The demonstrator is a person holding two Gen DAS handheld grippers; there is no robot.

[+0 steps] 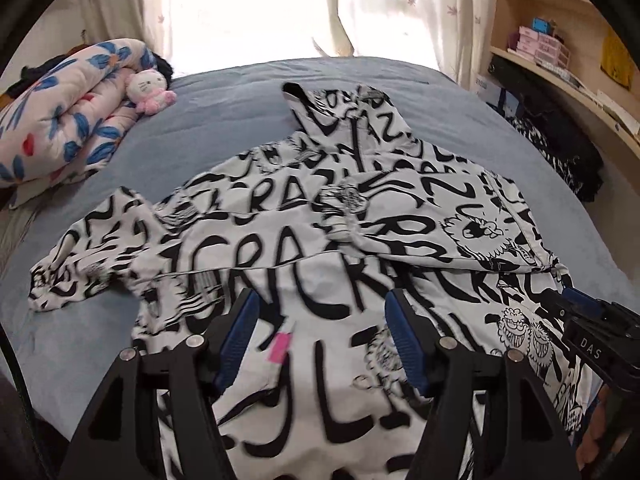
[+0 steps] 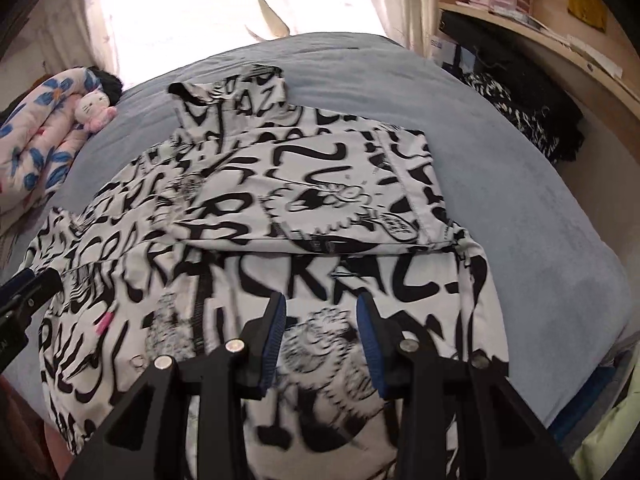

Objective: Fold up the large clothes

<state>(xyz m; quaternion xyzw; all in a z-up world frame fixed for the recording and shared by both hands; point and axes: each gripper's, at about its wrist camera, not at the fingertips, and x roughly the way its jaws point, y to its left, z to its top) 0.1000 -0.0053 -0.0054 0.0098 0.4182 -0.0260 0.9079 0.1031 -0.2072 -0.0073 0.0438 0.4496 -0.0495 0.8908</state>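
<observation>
A large white garment with black graffiti lettering [image 1: 304, 216] lies spread on the blue bed [image 1: 192, 136]; it also shows in the right wrist view [image 2: 280, 216]. Its right sleeve is folded in across the chest [image 2: 320, 196]; the left sleeve [image 1: 92, 256] lies stretched out to the left. My left gripper [image 1: 320, 308] is open and empty, hovering over the lower body of the garment near a pink tag [image 1: 282, 346]. My right gripper [image 2: 320, 312] is open and empty above the garment's lower right part. The right gripper also shows at the right edge of the left wrist view [image 1: 560, 292].
A rolled floral quilt [image 1: 68, 120] and a pink plush cat [image 1: 148, 90] lie at the bed's far left. Curtains [image 1: 360, 4] hang behind. A curved wooden shelf [image 1: 560, 64] with boxes, and dark clothes [image 1: 560, 148] beneath it, stand to the right.
</observation>
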